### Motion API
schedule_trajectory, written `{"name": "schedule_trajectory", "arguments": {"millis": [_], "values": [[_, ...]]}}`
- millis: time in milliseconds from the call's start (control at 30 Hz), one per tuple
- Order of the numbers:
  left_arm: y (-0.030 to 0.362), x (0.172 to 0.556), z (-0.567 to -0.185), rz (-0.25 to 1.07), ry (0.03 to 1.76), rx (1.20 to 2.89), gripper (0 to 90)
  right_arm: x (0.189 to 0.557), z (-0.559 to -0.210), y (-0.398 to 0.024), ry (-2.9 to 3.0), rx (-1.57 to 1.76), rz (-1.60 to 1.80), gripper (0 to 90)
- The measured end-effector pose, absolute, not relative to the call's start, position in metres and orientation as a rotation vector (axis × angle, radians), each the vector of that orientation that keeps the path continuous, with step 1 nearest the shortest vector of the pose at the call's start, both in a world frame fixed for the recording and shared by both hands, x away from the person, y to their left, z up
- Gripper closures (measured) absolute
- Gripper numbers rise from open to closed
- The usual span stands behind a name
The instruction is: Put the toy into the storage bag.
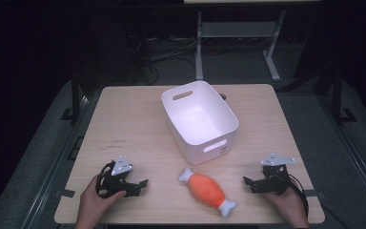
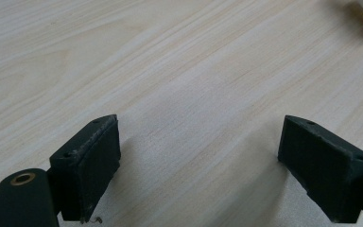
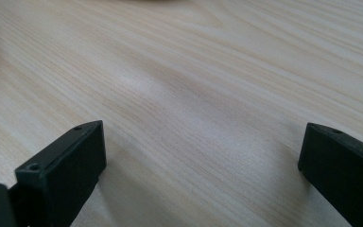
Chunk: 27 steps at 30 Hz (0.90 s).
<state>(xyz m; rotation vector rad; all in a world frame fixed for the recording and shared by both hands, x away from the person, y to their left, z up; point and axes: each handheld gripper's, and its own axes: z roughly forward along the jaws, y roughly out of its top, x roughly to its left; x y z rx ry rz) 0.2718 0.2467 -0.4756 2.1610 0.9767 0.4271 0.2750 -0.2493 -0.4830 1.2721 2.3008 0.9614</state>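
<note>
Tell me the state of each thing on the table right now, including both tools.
White bin: upright, empty, open top.
Orange bone-shaped toy: lying flat on the table, outside the bin, untouched.
Left tool: open, holding nothing, low over the wooden table.
Right tool: open, holding nothing, low over the table.

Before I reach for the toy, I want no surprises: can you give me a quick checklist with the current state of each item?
1. Left gripper open, nothing between its jaws: ok.
2. Right gripper open, nothing between its jaws: ok.
3. Orange toy lying free on the table, between the two grippers, touching neither: ok.
4. White bin upright with nothing seen inside: ok.
5. Gap between toy and bin: they sit close, apparently apart: ok.
6. Whether the toy is soft or stiff: cannot tell.
</note>
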Motion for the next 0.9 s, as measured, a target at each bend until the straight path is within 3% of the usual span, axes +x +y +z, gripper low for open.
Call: {"name": "schedule_trajectory", "arguments": {"millis": [500,633,900], "values": [[0.2466,0.2718,-0.4756,0.428,0.977,2.159,12.9,0.2749,-0.4830,-0.2509,2.310,1.259,0.969,1.7],[0.2468,0.2717,-0.4757,0.428,0.977,2.159,13.0,0.2761,-0.4775,-0.2533,2.302,1.286,0.958,16.5],[0.2468,0.2717,-0.4756,0.428,0.977,2.160,13.0,0.2810,-0.4754,-0.2535,2.325,1.294,0.959,15.7]]}}
